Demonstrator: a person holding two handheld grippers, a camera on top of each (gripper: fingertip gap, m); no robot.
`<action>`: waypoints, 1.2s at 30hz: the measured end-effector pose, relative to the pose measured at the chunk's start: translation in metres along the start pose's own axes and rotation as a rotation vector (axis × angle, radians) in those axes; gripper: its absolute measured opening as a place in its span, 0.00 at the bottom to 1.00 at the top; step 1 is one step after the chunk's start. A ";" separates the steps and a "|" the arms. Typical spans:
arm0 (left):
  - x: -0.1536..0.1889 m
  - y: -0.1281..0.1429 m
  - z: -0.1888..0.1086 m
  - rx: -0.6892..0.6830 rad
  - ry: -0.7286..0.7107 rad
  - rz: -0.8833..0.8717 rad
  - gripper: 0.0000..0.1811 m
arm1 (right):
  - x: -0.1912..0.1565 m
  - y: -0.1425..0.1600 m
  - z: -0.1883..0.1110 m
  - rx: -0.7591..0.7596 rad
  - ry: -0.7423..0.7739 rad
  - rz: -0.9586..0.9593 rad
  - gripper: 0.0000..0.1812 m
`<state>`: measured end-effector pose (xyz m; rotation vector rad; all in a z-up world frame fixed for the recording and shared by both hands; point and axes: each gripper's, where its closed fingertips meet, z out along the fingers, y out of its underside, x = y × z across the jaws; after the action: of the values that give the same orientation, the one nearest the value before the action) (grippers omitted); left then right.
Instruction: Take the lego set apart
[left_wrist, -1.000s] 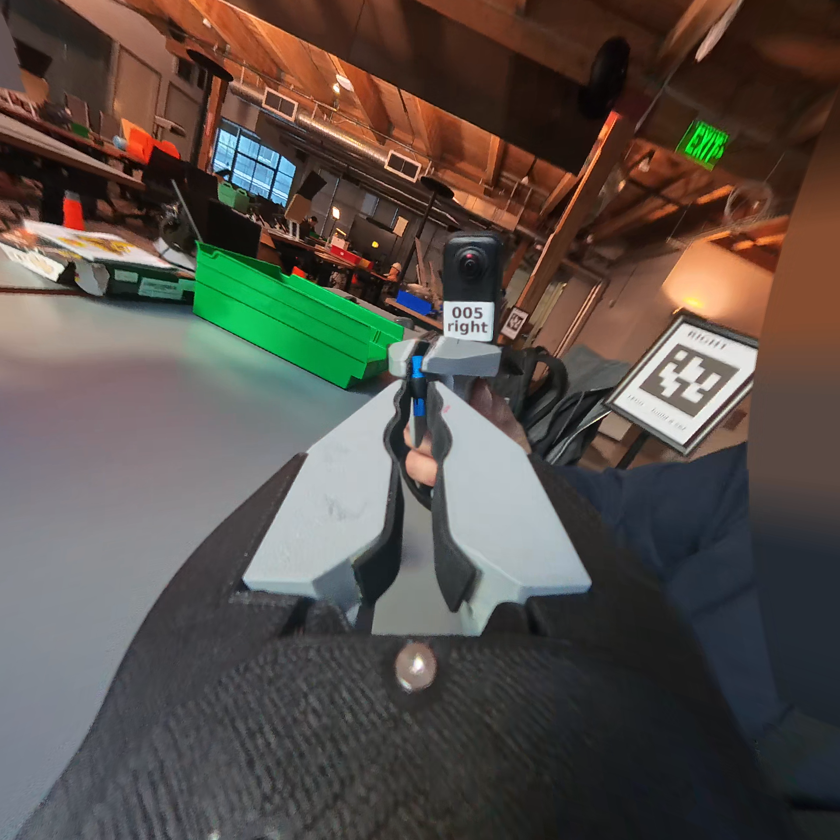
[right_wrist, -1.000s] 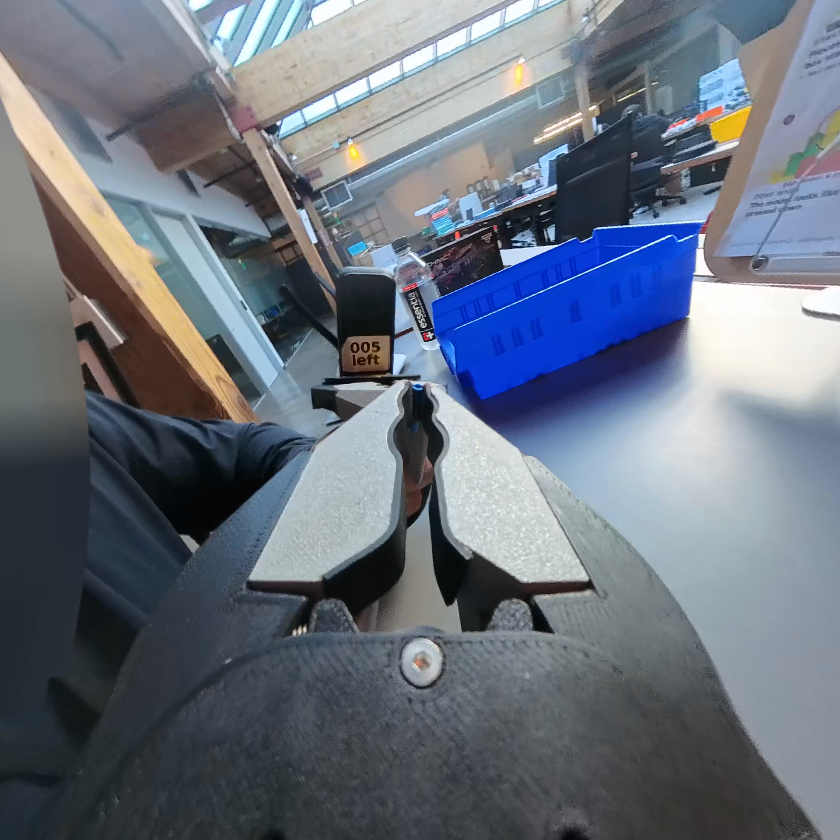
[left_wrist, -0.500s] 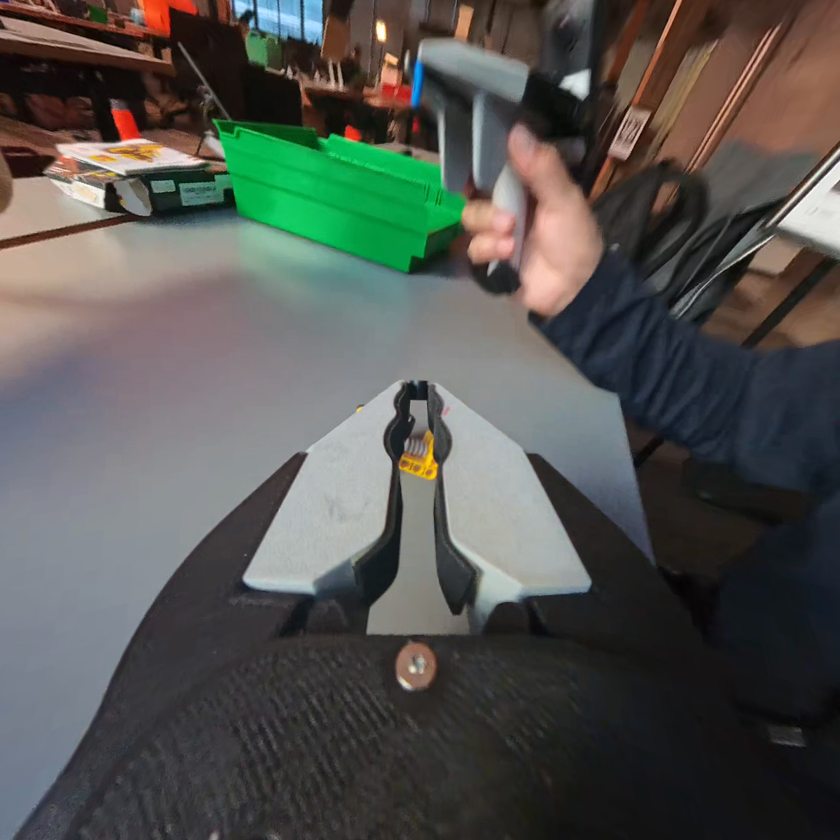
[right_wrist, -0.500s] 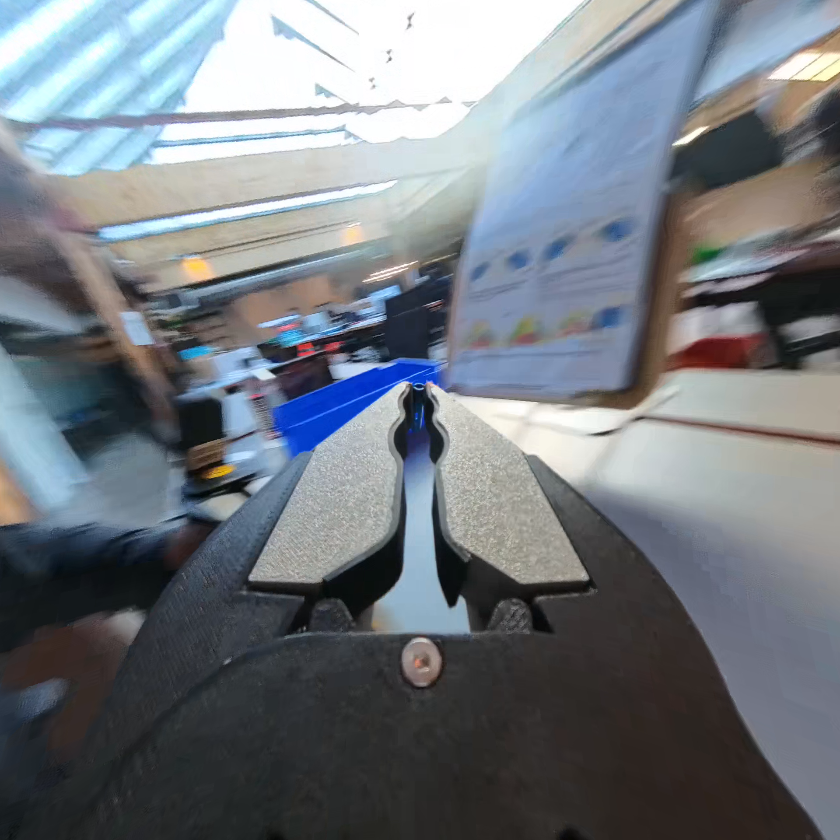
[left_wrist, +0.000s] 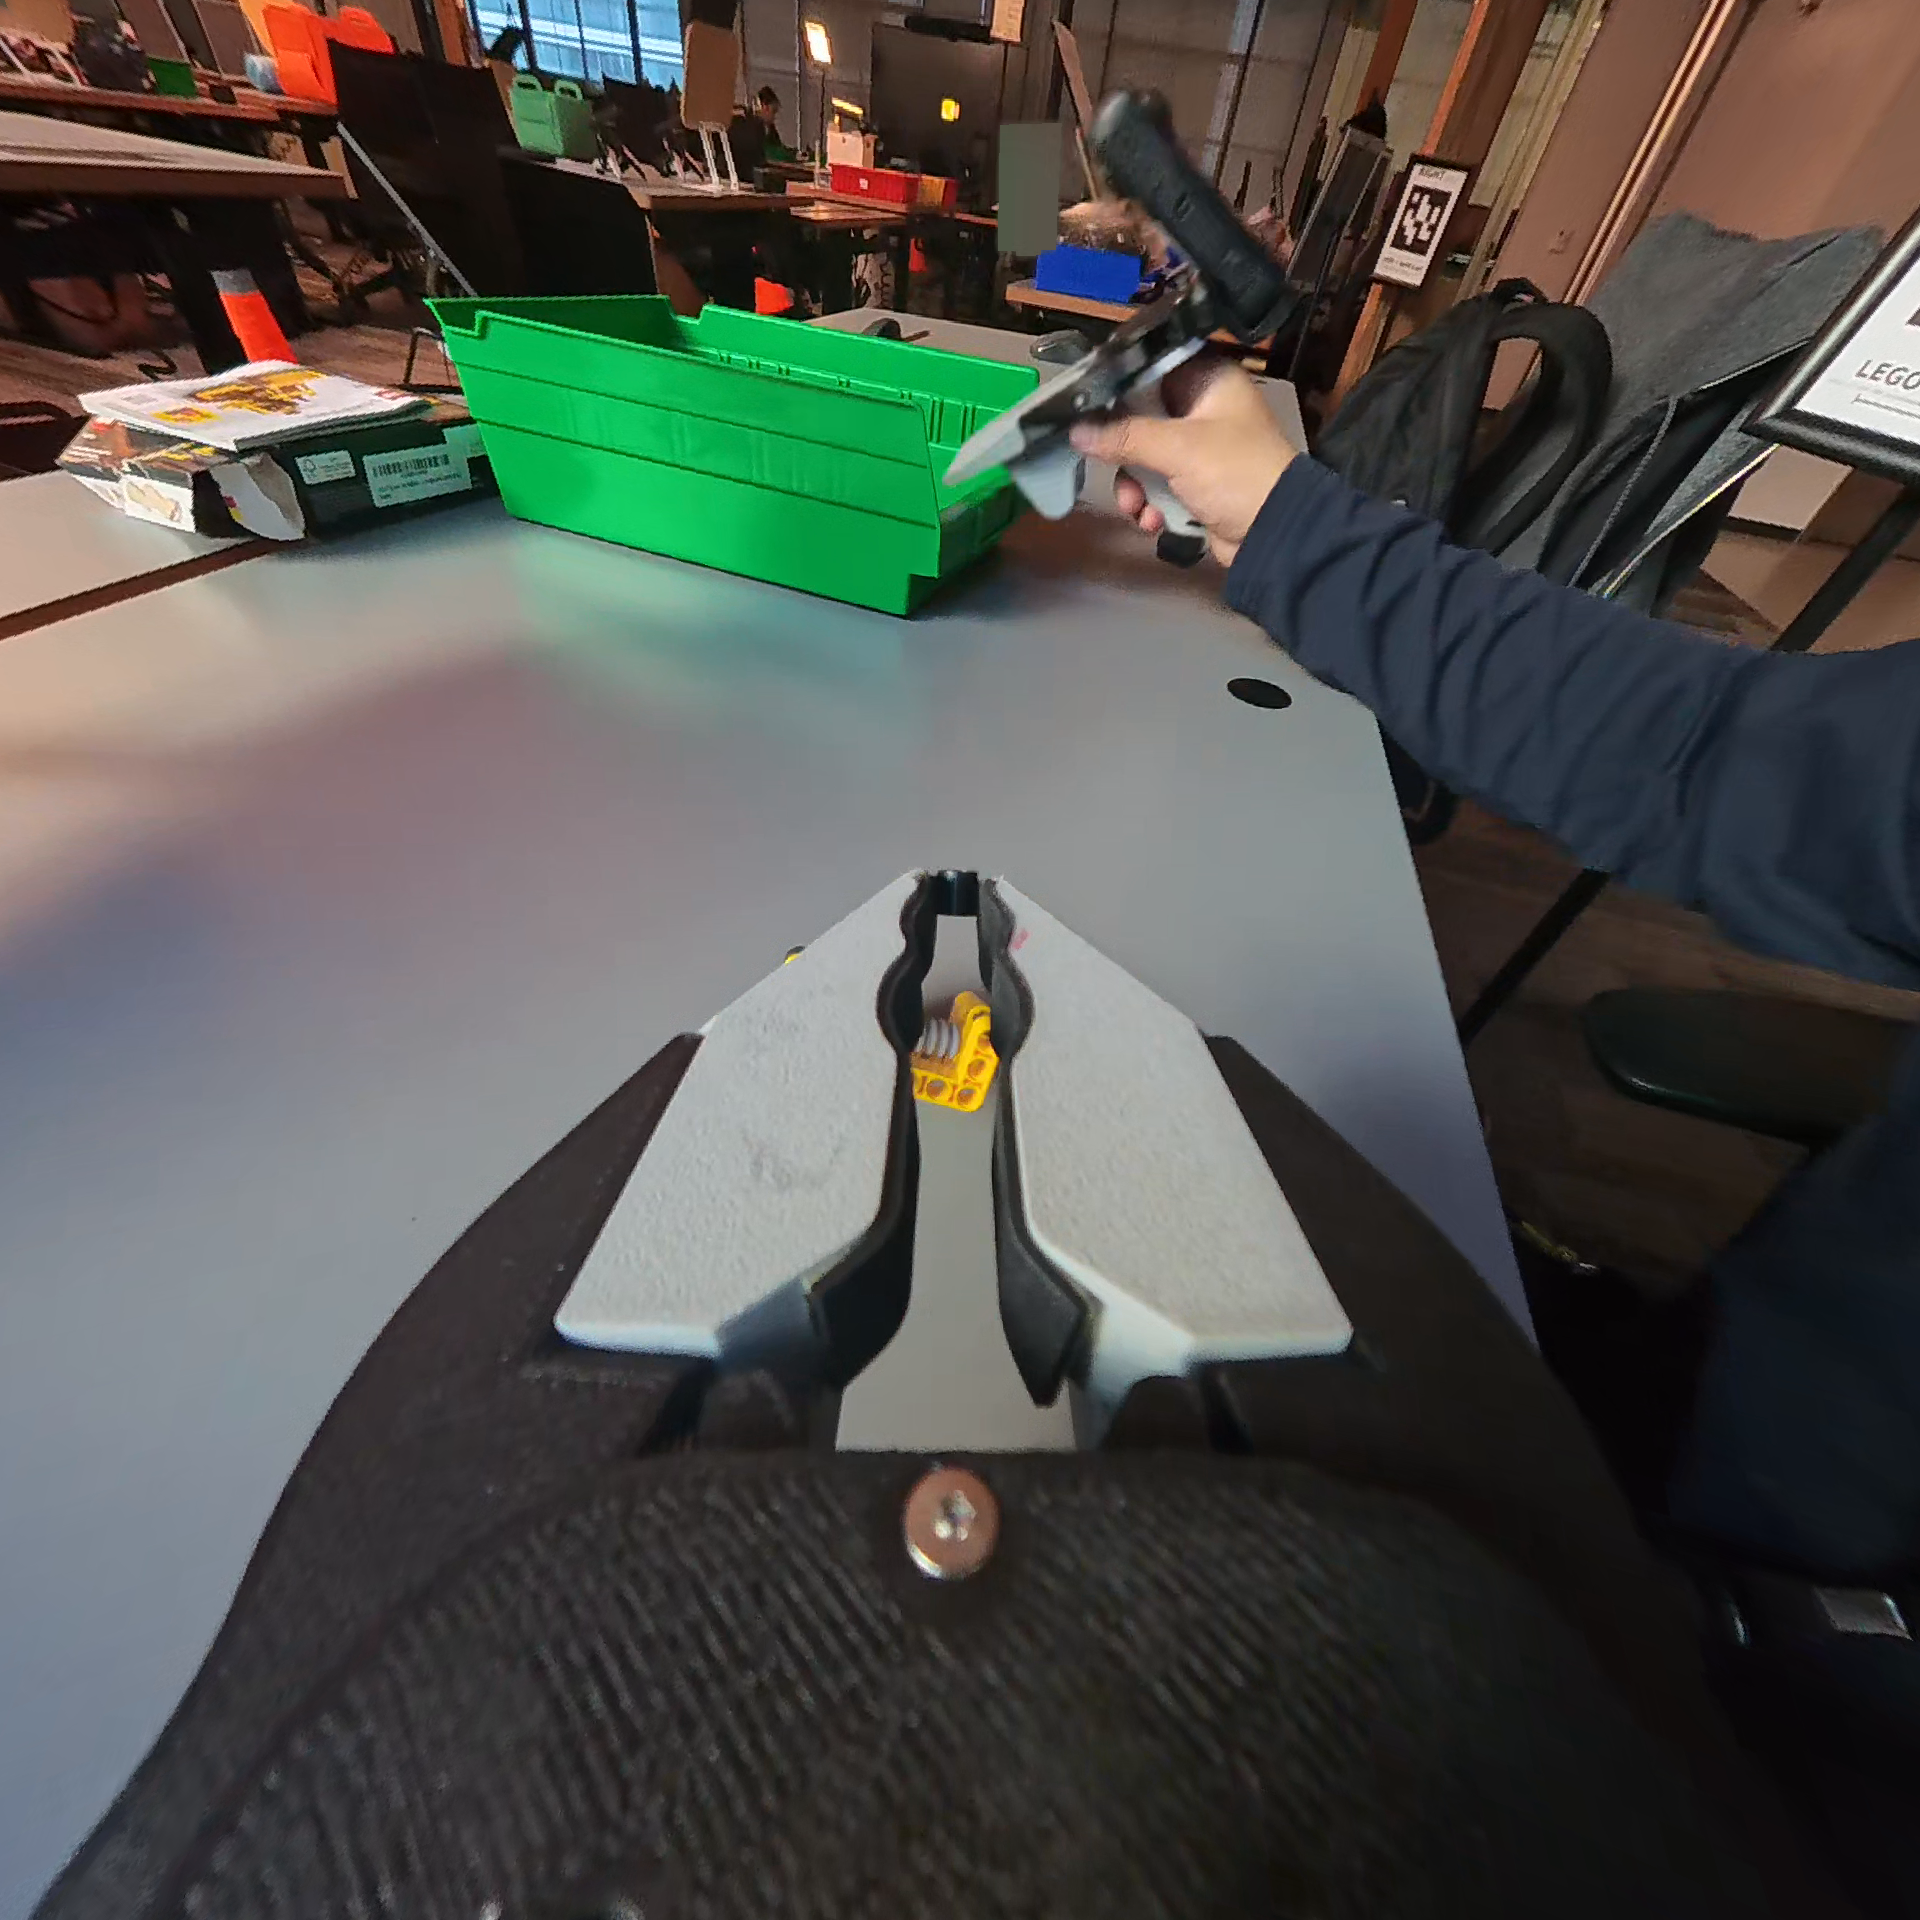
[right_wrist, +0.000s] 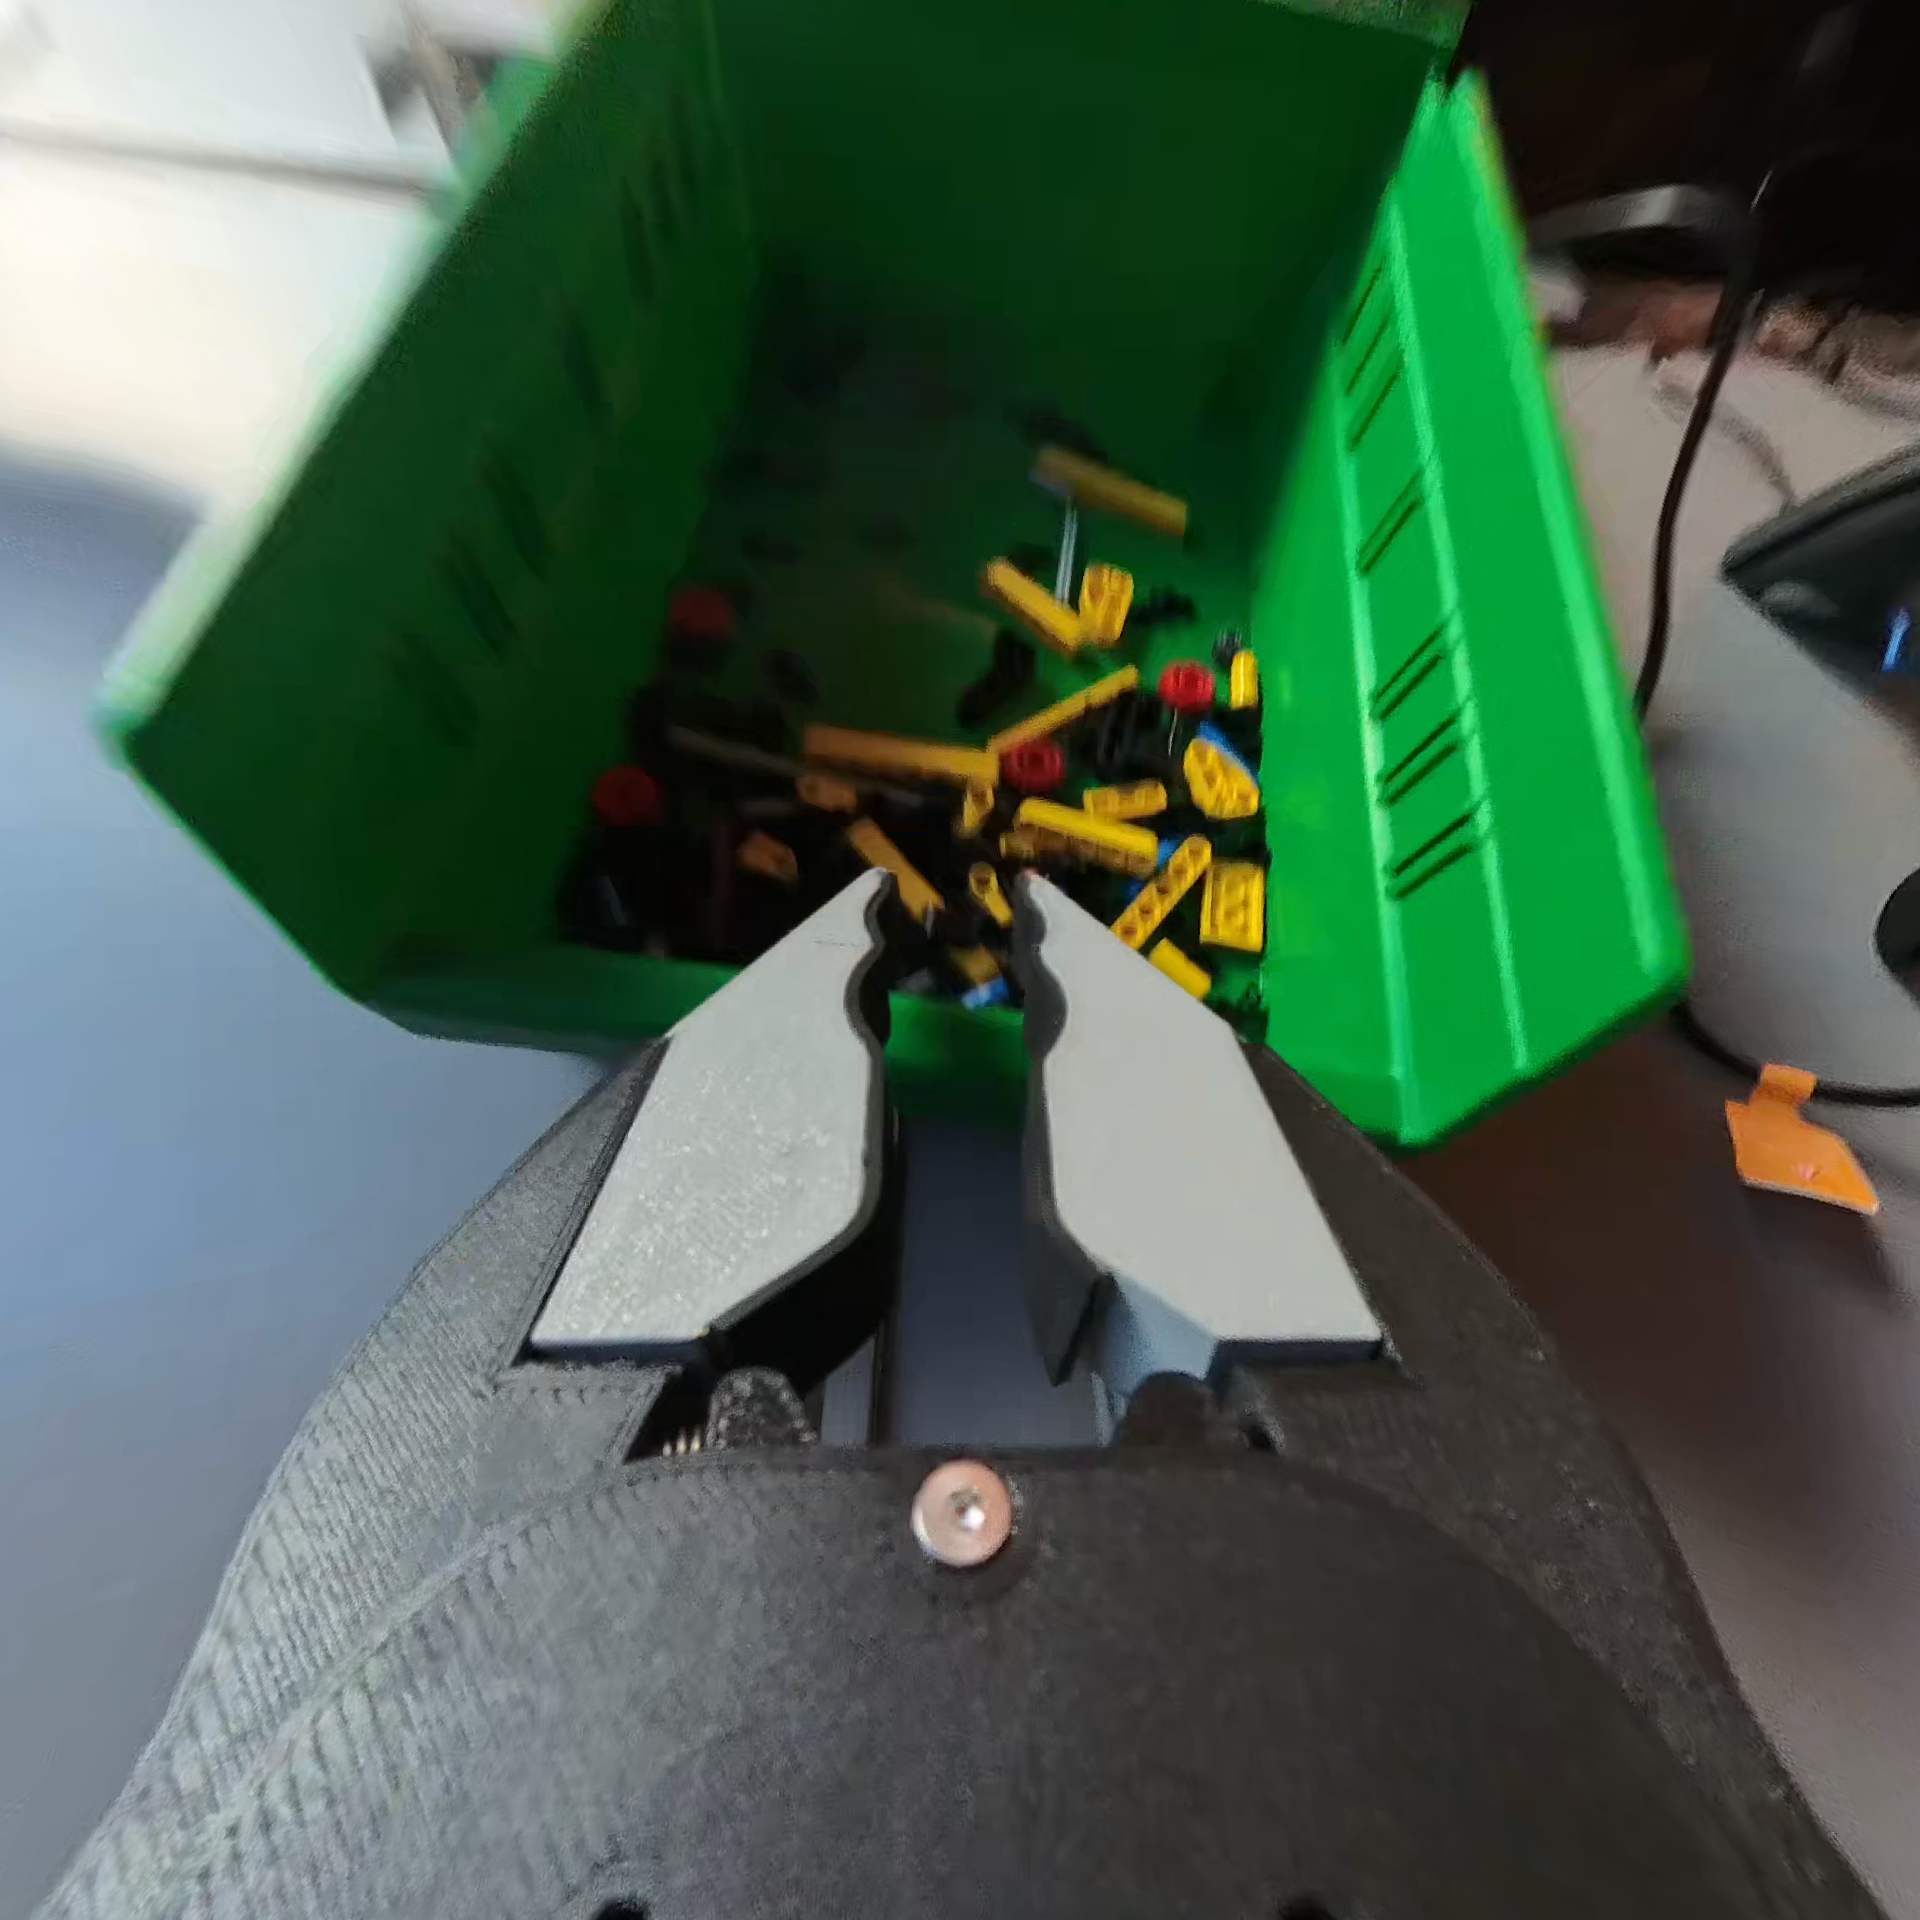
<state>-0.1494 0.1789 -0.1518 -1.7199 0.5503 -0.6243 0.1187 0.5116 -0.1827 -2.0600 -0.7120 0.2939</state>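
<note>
My left gripper (left_wrist: 951, 883) is shut on a small lego assembly: a black part (left_wrist: 951, 902) sits between the tips, and a yellow piece with a grey worm gear (left_wrist: 956, 1055) shows in the gap between the fingers, low over the grey table (left_wrist: 416, 831). My right gripper (right_wrist: 951, 883) is open and empty, pointing down into the green bin (right_wrist: 1455, 727) over a pile of loose yellow, black, red and blue lego pieces (right_wrist: 1091, 831). In the left wrist view the right gripper (left_wrist: 971, 468) hovers at the near right end of the green bin (left_wrist: 707, 457).
A cardboard box with a booklet (left_wrist: 270, 457) lies left of the bin. A black backpack (left_wrist: 1475, 416) and a framed sign (left_wrist: 1860, 353) stand beyond the table's right edge. An orange flat part (right_wrist: 1797, 1143) and a black cable (right_wrist: 1704, 416) lie right of the bin. Left tips to right tips: about 45 cm.
My right gripper pulled away from the left one with a blue piece, swung over the green bin and opened; the blue piece is gone from its tips. My left gripper dropped towards the table.
</note>
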 end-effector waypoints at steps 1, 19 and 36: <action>-0.001 0.000 0.000 0.002 -0.003 -0.002 0.03 | -0.003 -0.016 -0.007 0.069 -0.010 0.010 0.10; 0.006 0.000 0.001 -0.126 -0.302 0.680 0.03 | -0.428 0.007 -0.124 0.001 -1.381 0.067 0.09; 0.007 -0.003 0.000 -0.146 -0.374 0.708 0.05 | -0.429 0.009 -0.115 0.059 -1.303 0.076 0.02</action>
<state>-0.1444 0.1746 -0.1480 -1.5761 0.8838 0.2403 -0.1709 0.1755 -0.1530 -1.6406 -1.3147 1.7416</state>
